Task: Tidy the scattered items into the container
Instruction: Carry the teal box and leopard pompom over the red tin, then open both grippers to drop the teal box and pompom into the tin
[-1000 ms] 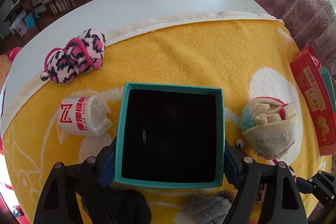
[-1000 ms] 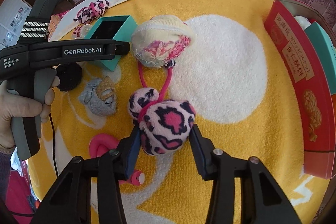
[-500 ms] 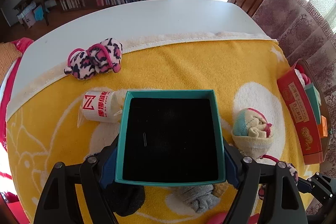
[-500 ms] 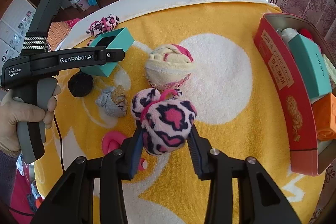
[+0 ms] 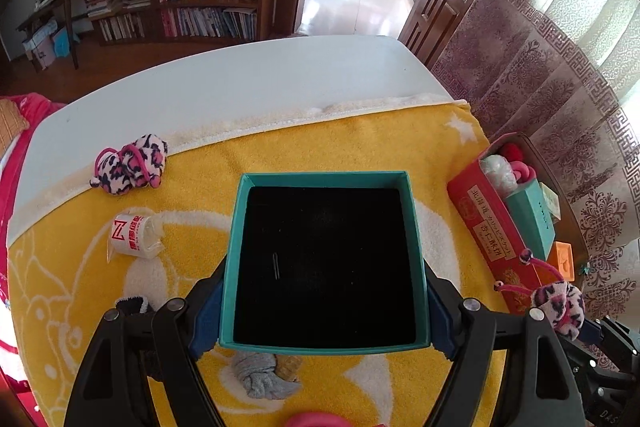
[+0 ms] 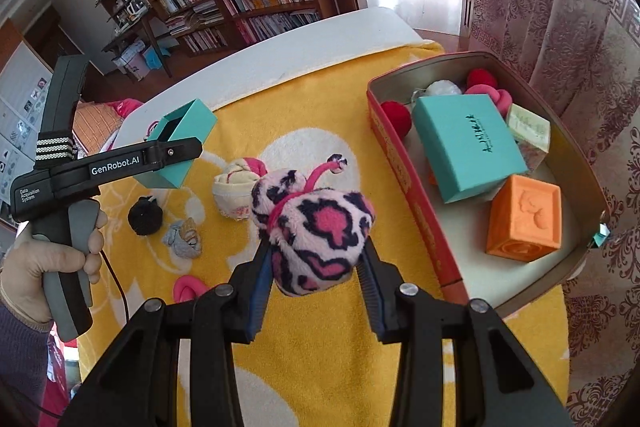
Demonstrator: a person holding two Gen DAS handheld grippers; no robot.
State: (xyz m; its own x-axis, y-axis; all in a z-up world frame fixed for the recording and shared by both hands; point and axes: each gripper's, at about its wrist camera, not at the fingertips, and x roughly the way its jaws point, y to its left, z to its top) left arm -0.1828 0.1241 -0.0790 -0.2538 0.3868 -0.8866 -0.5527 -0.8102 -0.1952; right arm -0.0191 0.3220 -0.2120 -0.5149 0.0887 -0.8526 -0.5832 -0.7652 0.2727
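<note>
The right claw (image 6: 316, 267) is clamped on a pink spotted plush toy (image 6: 316, 227), lifted beside the red tin (image 6: 416, 211). The left claw (image 5: 324, 311) grips an open teal box (image 5: 326, 341). Several items already fill the tin; socks (image 6: 236, 189) and another plush toy (image 5: 130, 163) remain on the yellow towel (image 6: 320, 99).

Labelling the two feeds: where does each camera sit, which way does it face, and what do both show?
Left wrist: on the left hand-held gripper, looking steeply down at the open teal box it grips; only its fingers show.
Right wrist: on the right hand-held gripper, looking down at the plush toy it grips; a hand shows.
Shared: teal box, toy, red tin, yellow towel.
</note>
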